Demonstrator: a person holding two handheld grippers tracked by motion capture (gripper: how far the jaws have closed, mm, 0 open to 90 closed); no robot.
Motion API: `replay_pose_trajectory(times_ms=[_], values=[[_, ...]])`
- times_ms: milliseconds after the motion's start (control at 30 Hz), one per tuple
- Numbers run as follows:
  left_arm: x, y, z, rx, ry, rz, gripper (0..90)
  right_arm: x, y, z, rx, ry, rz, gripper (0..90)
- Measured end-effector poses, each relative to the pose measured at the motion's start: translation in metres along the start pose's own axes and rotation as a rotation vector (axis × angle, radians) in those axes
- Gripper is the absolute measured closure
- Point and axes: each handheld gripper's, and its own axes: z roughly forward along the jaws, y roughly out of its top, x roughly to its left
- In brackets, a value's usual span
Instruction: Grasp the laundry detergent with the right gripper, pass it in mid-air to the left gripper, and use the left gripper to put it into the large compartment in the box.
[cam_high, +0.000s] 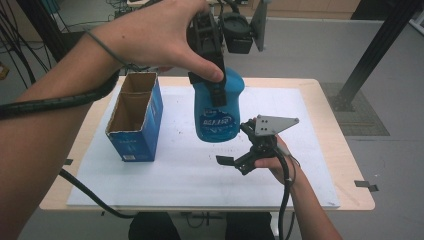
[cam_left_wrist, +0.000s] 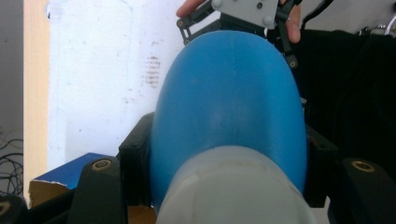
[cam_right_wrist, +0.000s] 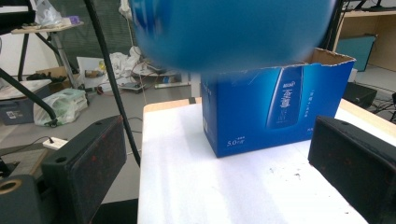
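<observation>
A blue plastic bottle with a printed label hangs above the white mat, neck up. My left gripper is shut on the bottle's shoulder, just below its pale cap. In the left gripper view the black jaws press on both sides of the bottle. An open blue carton stands upright on the mat, left of the bottle. My right gripper stands open just below and to the right of the bottle, low over the mat, pointing toward the carton. The blurred bottle base hangs above the right gripper.
A white mat covers most of the wooden table. Black frame posts stand behind the table at the right. Cables trail off the table's left side. The right gripper lies beyond the bottle in the left gripper view.
</observation>
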Motion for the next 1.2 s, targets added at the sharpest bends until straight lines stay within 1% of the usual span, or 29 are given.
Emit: replay_pose_trajectory(times_ms=[100,200,400,467,567,767,800,900,933,967,1100,1133,1167,1200], values=[[0.002,-0.001,-0.005,-0.002,0.008,-0.015,37.8,0.000,-0.001,0.000,-0.001,0.000,0.001,4.4],[0.004,-0.001,-0.006,0.005,0.014,-0.033,37.8,0.001,0.000,0.000,-0.002,0.000,-0.002,4.4],[0.013,-0.003,-0.008,0.012,0.025,-0.084,37.7,0.001,0.000,-0.001,-0.007,-0.003,-0.003,4.5],[0.016,-0.007,-0.009,0.005,0.025,-0.109,37.7,0.002,0.000,-0.002,-0.007,-0.005,-0.003,4.4],[0.022,-0.010,-0.010,0.004,0.027,-0.122,37.7,0.002,0.000,-0.003,-0.010,-0.007,-0.004,4.4],[0.034,-0.020,-0.011,-0.006,0.028,-0.175,37.7,0.002,-0.001,-0.003,-0.011,-0.005,-0.006,4.4],[0.034,-0.020,-0.011,-0.006,0.028,-0.175,37.7,0.002,-0.001,-0.003,-0.012,-0.007,-0.008,4.4],[0.040,-0.025,-0.010,-0.003,0.044,-0.209,37.7,0.002,-0.001,-0.003,-0.016,-0.011,-0.008,4.4],[0.042,-0.025,-0.010,0.005,0.045,-0.214,37.7,0.002,-0.001,-0.004,-0.016,-0.012,-0.009,4.4],[0.044,-0.028,-0.009,0.003,0.048,-0.230,37.7,0.003,-0.001,-0.004,-0.015,-0.013,-0.007,4.4],[0.054,-0.037,-0.007,0.006,0.048,-0.273,37.7,0.002,-0.001,-0.004,-0.016,-0.014,-0.009,4.4],[0.056,-0.039,-0.007,0.006,0.048,-0.276,37.7,0.003,-0.001,-0.004,-0.014,-0.016,-0.011,4.4],[0.060,-0.042,-0.007,0.007,0.046,-0.295,37.7,0.002,-0.001,-0.004,-0.015,-0.017,-0.009,4.4],[0.062,-0.044,-0.007,0.005,0.047,-0.303,37.7,0.002,-0.001,-0.004,-0.016,-0.019,-0.008,4.4]])
